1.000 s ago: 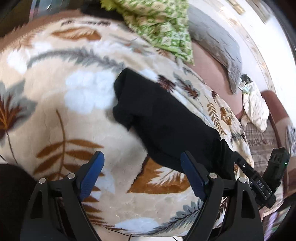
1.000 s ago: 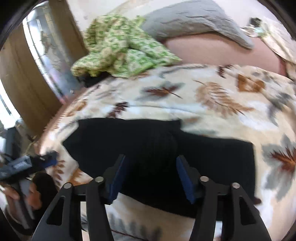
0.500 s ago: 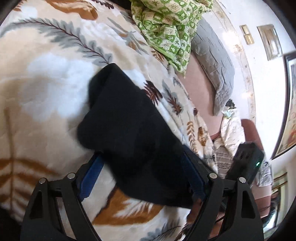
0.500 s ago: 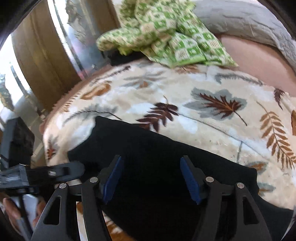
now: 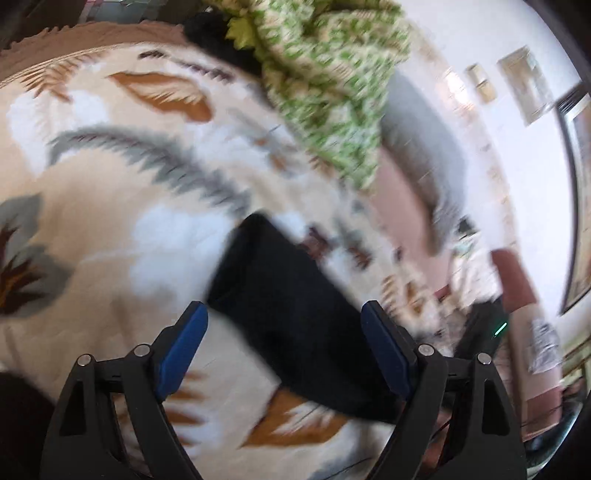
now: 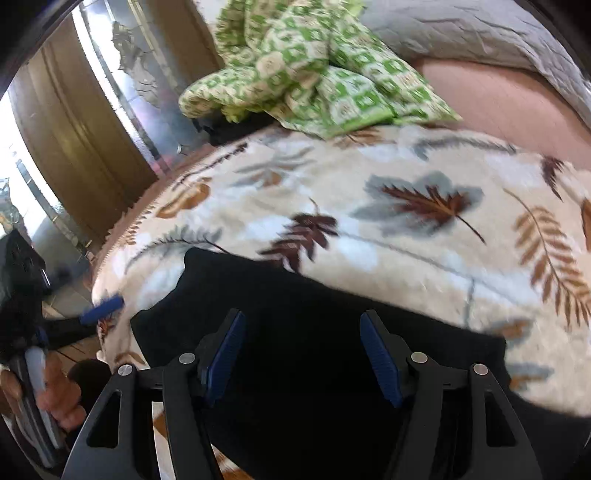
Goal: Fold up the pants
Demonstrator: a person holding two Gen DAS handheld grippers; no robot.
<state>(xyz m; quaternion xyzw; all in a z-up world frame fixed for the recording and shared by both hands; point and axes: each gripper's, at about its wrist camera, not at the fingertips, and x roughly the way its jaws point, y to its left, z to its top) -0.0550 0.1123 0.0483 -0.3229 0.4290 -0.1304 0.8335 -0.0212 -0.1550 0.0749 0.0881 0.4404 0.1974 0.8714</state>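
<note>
The black pants [image 5: 291, 306] lie folded into a long flat strip on the leaf-patterned blanket [image 5: 110, 206]. My left gripper [image 5: 284, 328] is open, its blue pads either side of the strip's near part, a little above it. In the right wrist view the pants [image 6: 303, 302] fill the lower middle. My right gripper [image 6: 301, 339] is open over the dark cloth and holds nothing. The left gripper's blue pad [image 6: 101, 309] shows at the far left of that view, held by a hand [image 6: 55, 391].
A crumpled green-and-white checked cloth [image 6: 306, 70] lies at the blanket's far end, with a grey pillow [image 6: 476, 33] and pink sheet [image 6: 491, 99] beyond. A wooden wardrobe with mirror [image 6: 92, 122] stands left of the bed. The bed's edge [image 6: 110, 258] runs along the left.
The left gripper has pulled back and up from the pants, which had been between its pads. The right gripper stayed low over the cloth, shifting slightly. Both stay open.
</note>
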